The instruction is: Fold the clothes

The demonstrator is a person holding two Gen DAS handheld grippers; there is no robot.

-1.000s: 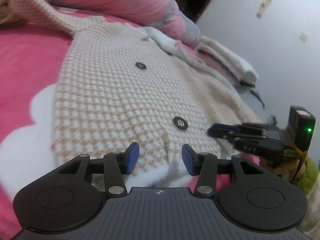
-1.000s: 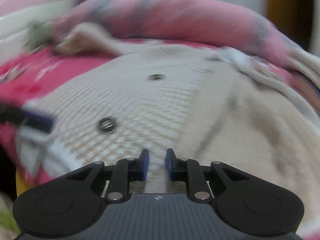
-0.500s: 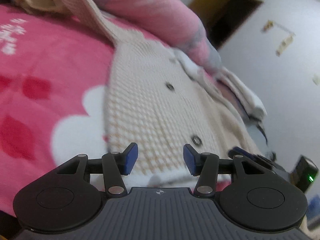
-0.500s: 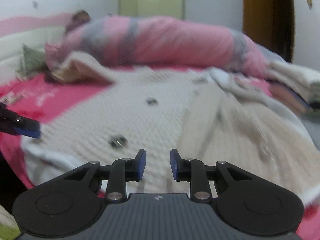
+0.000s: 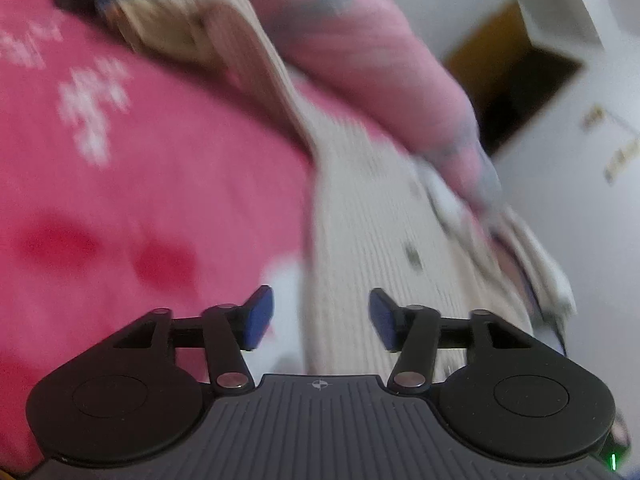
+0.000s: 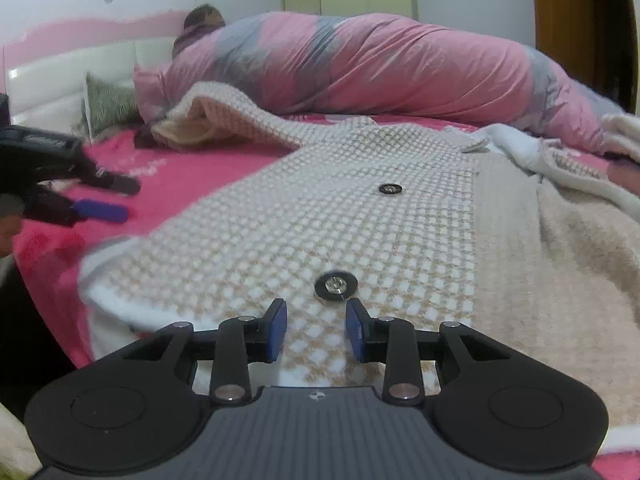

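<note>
A beige-and-white checked cardigan [image 6: 320, 216] with black buttons [image 6: 336, 285] lies spread on the pink bed cover [image 6: 188, 172], its beige inner side [image 6: 560, 264] showing on the right. One sleeve [image 6: 224, 116] runs back to the left. My right gripper [image 6: 316, 328] hovers over the near hem just before the lower button, jaws opening, nothing gripped. My left gripper [image 6: 120, 199] is off the cardigan's left edge above the bed cover. In the blurred left wrist view the left gripper [image 5: 320, 320] straddles the cardigan's edge [image 5: 380, 240], jaws opening and empty.
A rolled pink-and-grey duvet [image 6: 380, 64] lies across the back of the bed. White cloth [image 6: 508, 144] is bunched at the cardigan's far right. A cushion [image 6: 108, 104] and white headboard [image 6: 72, 72] stand at the far left. The bed's near edge drops off at the left.
Both grippers have widened their jaws. The left gripper has swung left off the cardigan's hem toward the bed cover and rolled. The right gripper has drawn back toward the near hem.
</note>
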